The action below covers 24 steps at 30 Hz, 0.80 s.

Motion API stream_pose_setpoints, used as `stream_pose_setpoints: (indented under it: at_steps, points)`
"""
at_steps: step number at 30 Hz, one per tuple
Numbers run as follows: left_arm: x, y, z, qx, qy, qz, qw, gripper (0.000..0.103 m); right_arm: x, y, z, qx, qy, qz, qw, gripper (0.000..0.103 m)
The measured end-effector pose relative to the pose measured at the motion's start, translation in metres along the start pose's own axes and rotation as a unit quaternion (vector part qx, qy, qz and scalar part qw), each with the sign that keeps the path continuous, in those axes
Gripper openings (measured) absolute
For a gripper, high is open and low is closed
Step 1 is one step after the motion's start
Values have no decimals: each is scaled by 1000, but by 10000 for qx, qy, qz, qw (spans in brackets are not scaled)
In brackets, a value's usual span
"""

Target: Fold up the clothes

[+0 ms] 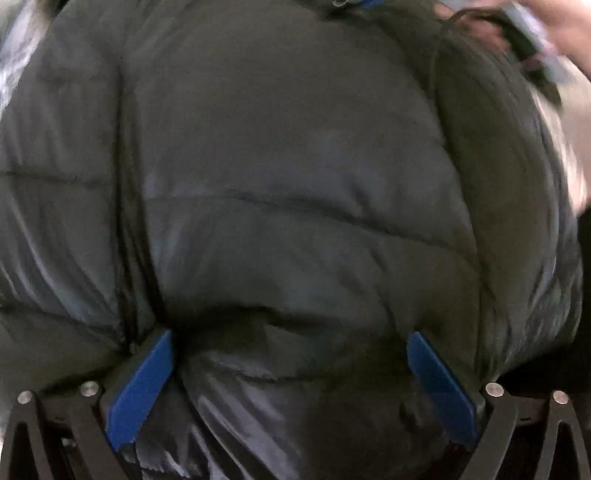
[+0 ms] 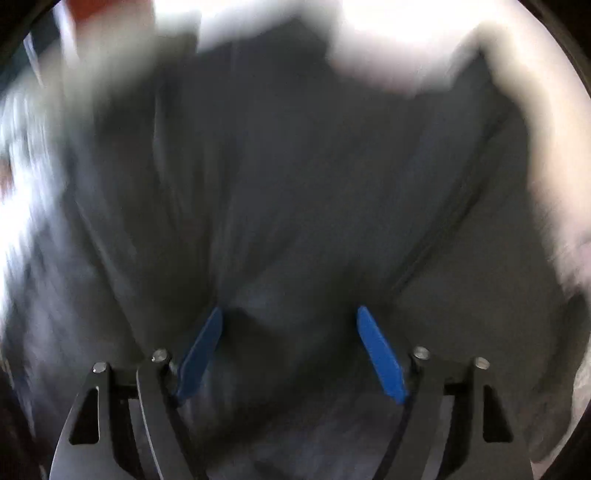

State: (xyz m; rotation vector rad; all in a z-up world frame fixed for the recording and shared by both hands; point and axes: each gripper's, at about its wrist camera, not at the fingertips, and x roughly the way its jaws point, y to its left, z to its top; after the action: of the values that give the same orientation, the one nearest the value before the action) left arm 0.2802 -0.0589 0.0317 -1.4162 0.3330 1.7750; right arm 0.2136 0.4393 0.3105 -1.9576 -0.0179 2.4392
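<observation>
Between the blue pads of the left claw (image 1: 290,354), the left wrist view shows a bulge of a dark quilted puffer jacket (image 1: 280,177) filling nearly the whole frame. The jaws stand wide, fabric swelling between them; whether they pinch it or merely press in, I cannot tell. Quilting seams run across the picture, so the jacket's long axis seems to run away from the camera, toward a zip pull at the top edge. A hand (image 1: 561,26) shows blurred at top right.

Seen from the right wrist, everything is smeared by motion. The right claw (image 2: 290,314) is spread apart over the same dark jacket (image 2: 295,166), creases fanning away from it. This looks like gathering for a fold; next, each claw needs a firm bite on an edge.
</observation>
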Motion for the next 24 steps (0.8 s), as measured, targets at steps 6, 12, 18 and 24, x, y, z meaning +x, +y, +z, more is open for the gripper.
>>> stream_pose_setpoints:
  at_steps: [6, 12, 18, 24]
  points:
    - [3, -5, 27, -62, -203, -45, 9998, 102, -77, -26, 9, 2, -1589, -454, 9862, 72]
    - [43, -54, 35, 496, 213, 471, 9974, 102, -10, -18, 4, -286, -553, -618, 9961, 70]
    - [-16, -60, 12, -291, -958, -753, 9921, 102, -141, -37, -108, 744, -2844, 709, 9532, 65]
    - [48, -66, 31, 13, -221, 448, 9987, 102, -104, 45, -205, 223, -2314, 338, 9720, 69]
